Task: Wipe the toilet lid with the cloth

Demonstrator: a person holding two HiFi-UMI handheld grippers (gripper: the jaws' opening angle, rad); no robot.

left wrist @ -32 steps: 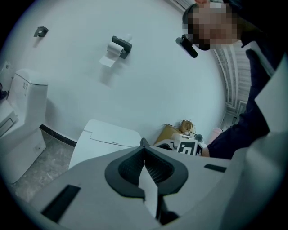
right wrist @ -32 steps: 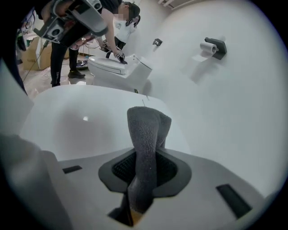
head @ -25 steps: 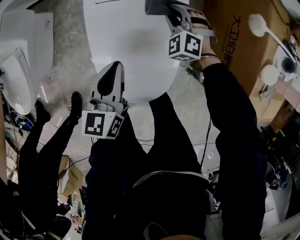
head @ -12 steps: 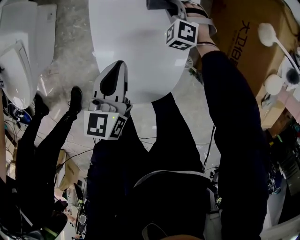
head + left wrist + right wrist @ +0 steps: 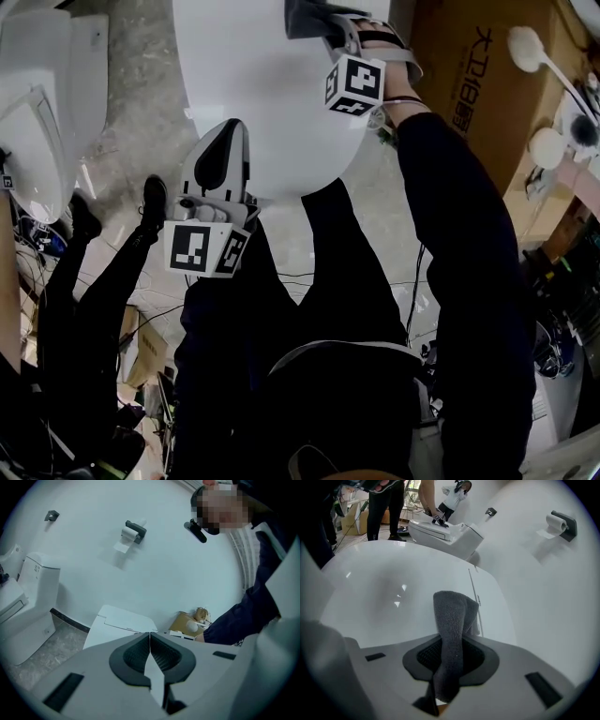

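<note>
– Toilet lid (image 5: pixel 253 84): where is it in the head view?
– It fills the upper middle, white and closed. The right gripper (image 5: pixel 323 23) is over its far part, at the picture's top edge. The left gripper (image 5: pixel 225 150) hangs over its near rim.
– And the left gripper view?
– The jaws are pressed together with nothing between them, and they point toward the wall.
– The right gripper view?
– The jaws are clamped on a grey cloth (image 5: pixel 452 616). It sticks out past them over the lid, near the hinge end. I cannot tell whether it touches.
– Which step is this?
– Wiping, I judge. The next move calls for pressing the cloth flat and drawing it across the lid, with the hard jaws kept off the surface.
</note>
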